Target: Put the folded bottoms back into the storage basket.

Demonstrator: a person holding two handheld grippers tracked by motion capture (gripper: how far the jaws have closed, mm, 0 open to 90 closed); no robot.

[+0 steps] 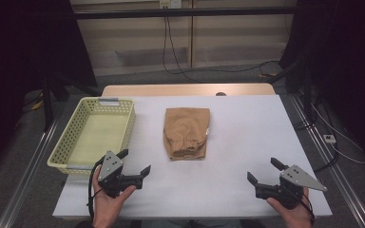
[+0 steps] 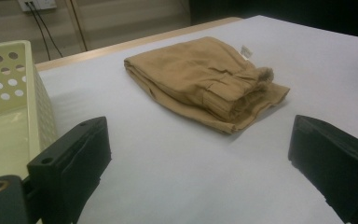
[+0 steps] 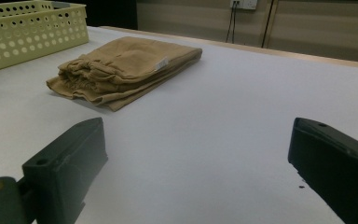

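Both held low over the near edge of the white tabletop, one in each of the person's hands: left hand-held gripper with jaws spread wide and nothing between them, right hand-held gripper likewise spread and empty. Ahead of both and roughly midway between them, well apart from either: folded tan shorts, lying flat, elastic gathered waistband toward the grippers, small white label on the side edge. Probably light, soft and limp; likely to sag and unfold if pinched through one layer only, so best taken across the thick gathered waistband or the stacked fold edge, through all layers. Just beside the left hand-held gripper, on its outer side: pale yellow perforated plastic basket, nothing visible inside. Smooth, matte tabletop; beyond it a dim room, wood-panelled wall, wall socket with black cables hanging down.
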